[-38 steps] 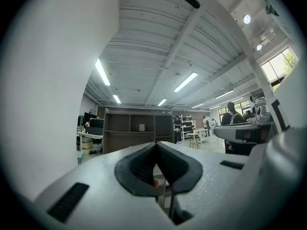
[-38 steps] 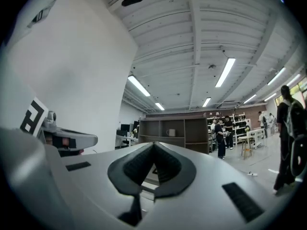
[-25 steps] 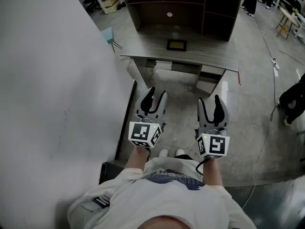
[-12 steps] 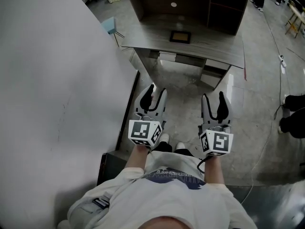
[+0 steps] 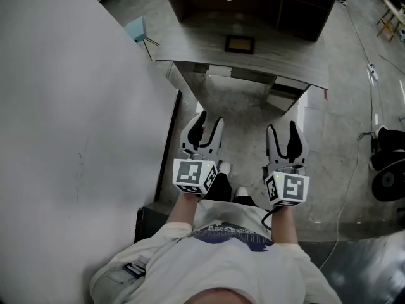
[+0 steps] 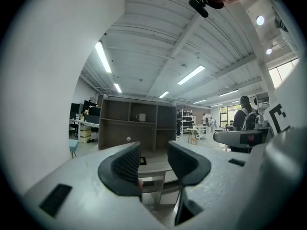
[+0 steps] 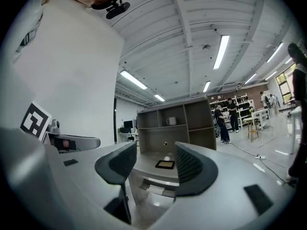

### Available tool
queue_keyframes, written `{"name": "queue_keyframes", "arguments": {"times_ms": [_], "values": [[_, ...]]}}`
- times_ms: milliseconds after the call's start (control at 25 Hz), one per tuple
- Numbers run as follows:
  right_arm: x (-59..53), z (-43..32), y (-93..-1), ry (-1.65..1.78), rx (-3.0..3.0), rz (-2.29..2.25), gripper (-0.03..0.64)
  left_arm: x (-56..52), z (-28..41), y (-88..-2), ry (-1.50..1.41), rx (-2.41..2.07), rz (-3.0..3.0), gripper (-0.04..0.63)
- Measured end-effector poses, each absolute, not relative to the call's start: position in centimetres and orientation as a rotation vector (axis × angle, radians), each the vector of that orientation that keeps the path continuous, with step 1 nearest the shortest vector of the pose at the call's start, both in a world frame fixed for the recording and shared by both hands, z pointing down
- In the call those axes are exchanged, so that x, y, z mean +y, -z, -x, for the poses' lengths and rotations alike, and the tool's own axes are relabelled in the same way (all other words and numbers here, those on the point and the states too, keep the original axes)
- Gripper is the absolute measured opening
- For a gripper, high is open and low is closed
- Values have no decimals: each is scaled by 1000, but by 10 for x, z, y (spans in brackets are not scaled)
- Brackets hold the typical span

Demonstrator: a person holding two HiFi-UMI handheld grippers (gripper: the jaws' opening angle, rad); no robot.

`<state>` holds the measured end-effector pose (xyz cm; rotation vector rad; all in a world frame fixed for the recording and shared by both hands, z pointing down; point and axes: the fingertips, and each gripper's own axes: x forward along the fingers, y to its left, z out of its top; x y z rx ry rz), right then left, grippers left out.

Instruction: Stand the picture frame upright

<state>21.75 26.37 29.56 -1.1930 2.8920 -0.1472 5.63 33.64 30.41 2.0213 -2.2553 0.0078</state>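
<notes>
The picture frame is dark with a light centre and lies flat on the grey desk, in front of the shelf unit. In the right gripper view the picture frame shows between the jaws, far off. In the left gripper view only a sliver of the picture frame shows. My left gripper and right gripper hover side by side over the floor, well short of the desk and pointing at it. Both are open with nothing between the jaws. The left jaws have just been opening a little wider.
A big white wall panel runs along the left. A brown shelf unit stands on the desk's back, with a mug in it. A light blue stool sits at far left, cables lie at right, and people stand in the distance.
The desk now looks slightly nearer and the frame sits higher in the head view. The person's feet have stepped forward. Both grippers stay side by side, open and empty.
</notes>
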Motion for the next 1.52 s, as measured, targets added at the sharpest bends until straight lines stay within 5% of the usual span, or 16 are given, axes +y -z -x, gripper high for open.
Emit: {"name": "queue_keyframes", "arguments": {"times_ms": [600,1520], "values": [[195,-117,-266,61,2776,1358,227,252,60,-271,51,-2175,-2212,160],[22,-64,-284,129,2865,1286,227,101,120,-290,-23,-2219,-2092,161]]}}
